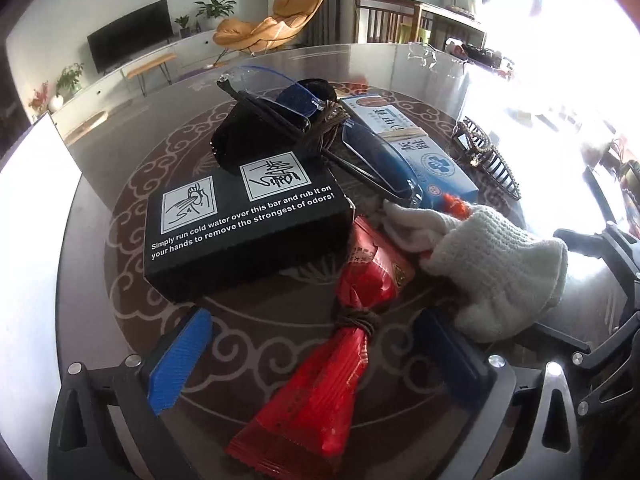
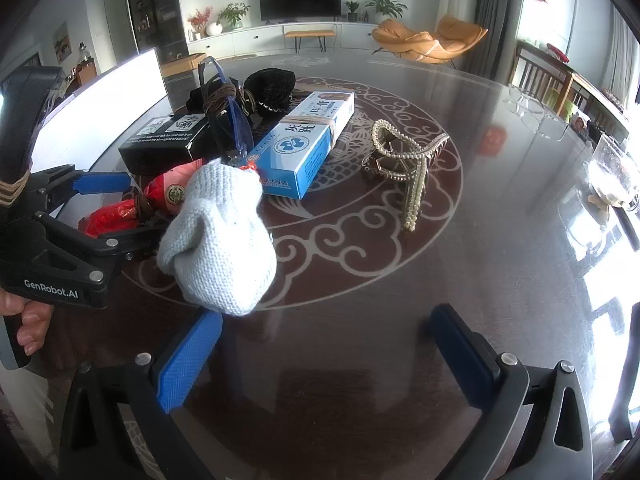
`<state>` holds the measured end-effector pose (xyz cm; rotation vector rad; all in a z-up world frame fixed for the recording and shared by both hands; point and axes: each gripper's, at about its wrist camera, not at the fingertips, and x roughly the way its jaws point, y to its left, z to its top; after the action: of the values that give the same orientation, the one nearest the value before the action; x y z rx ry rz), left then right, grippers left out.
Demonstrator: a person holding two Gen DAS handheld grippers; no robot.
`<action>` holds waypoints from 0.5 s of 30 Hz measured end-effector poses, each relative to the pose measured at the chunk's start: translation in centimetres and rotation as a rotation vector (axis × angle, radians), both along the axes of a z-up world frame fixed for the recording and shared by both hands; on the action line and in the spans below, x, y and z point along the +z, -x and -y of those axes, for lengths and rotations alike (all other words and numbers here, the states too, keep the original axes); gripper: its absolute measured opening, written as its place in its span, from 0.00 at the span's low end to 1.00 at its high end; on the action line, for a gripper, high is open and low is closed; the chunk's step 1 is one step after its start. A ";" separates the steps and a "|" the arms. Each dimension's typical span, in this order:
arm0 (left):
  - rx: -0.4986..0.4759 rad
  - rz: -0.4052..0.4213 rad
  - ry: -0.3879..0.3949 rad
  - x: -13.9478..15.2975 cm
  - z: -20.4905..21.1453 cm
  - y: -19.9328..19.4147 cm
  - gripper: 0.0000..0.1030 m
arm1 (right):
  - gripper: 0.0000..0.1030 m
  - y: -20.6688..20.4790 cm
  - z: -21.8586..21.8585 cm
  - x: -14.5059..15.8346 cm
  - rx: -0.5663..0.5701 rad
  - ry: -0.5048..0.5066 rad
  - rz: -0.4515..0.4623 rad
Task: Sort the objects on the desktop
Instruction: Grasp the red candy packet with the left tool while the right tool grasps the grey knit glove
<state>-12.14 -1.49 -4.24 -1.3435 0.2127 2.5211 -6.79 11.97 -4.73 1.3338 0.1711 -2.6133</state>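
Two claws over a patterned worktop [image 2: 400, 280], left claw [image 1: 316, 354] spread wide astride a red snack packet [image 1: 320, 392], right claw [image 2: 324, 356] apart, empty, beside a knitted glove [image 2: 220, 240].

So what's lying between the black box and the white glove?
A red packet, tied with brown cord, lies between the black box and white glove; the left wrist view shows it best.

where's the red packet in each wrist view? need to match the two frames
Left wrist: red packet sits low centre, running down between the open left gripper's fingers, right of the black box.
Right wrist: red packet is at left, partly hidden behind the white knit glove, inside the left gripper's fingers.
Shared landmark: the blue and white box, just beyond the glove in both views.
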 end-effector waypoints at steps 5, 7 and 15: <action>0.005 0.002 0.005 -0.5 -0.1 -0.1 1.00 | 1.00 0.0 0.0 0.0 0.000 0.000 0.000; 0.009 -0.023 0.001 -0.3 0.0 -0.8 0.91 | 1.00 0.0 0.0 0.0 0.000 0.000 0.000; 0.049 -0.090 -0.017 0.2 -0.2 -5.1 0.20 | 1.00 0.0 0.0 0.0 0.000 0.001 0.000</action>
<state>-7.07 -1.32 -4.00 -1.2447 0.1786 2.6205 -6.77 12.00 -4.72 1.3340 0.1703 -2.6127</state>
